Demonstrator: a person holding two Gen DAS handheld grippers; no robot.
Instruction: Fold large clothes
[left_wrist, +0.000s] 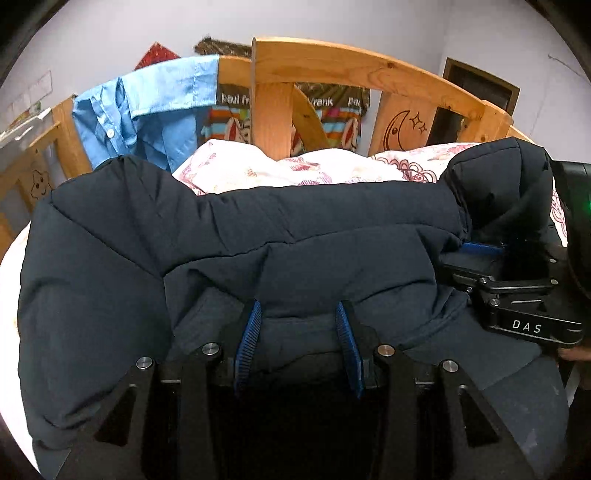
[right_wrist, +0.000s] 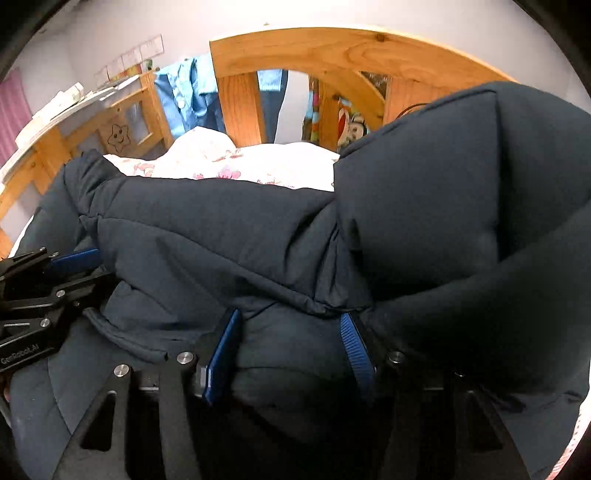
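Jacket (left_wrist: 258, 236): navy puffer, bunched on bed (left_wrist: 258, 170)
L claw (left_wrist: 299, 325): open, fabric between pads
R claw (right_wrist: 291, 339): open, same

Readable text only: "DAS" in white on my right gripper (left_wrist: 476, 249), right edge of the left wrist view. "GenRobot.AI" on my left gripper (right_wrist: 79, 258), lower left of the right wrist view. "paul frank" repeated, partly cut off, on the striped cloth (left_wrist: 332, 114) behind the bed frame (left_wrist: 332, 62), top centre. Wall papers too blurred.
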